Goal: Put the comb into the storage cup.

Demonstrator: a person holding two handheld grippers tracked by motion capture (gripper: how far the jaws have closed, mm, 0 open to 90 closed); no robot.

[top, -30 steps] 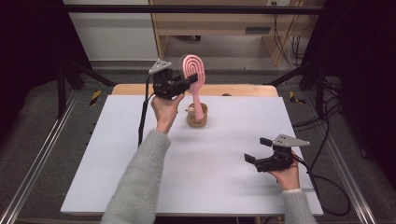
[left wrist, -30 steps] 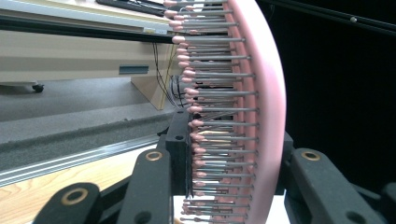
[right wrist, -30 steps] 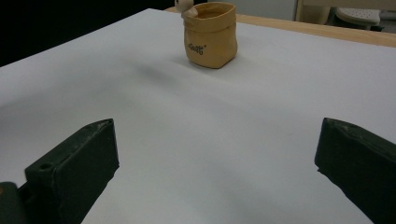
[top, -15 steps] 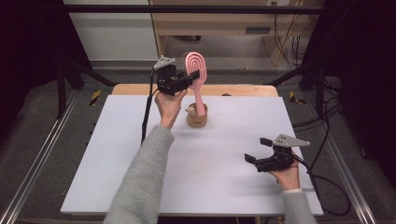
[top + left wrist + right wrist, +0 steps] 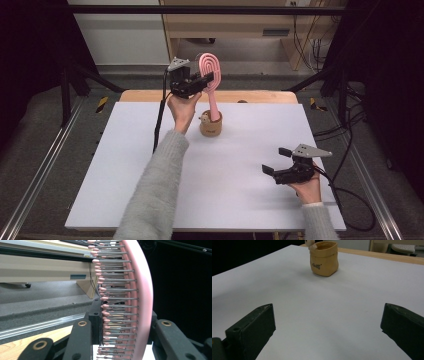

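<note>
Hairbrush (image 5: 214, 107) handle tip — hidden inside cup (image 5: 210, 128)

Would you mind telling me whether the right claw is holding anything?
No, the right claw stands open and empty above the white table.

- The left gripper (image 5: 204, 82), clamped on the head of the pink hairbrush (image 5: 209, 70), sits slightly farther right over the table than a second ago.
- The hairbrush stands nearly upright, its handle now leaning less, with the lower end in the tan cup (image 5: 211, 125).
</note>
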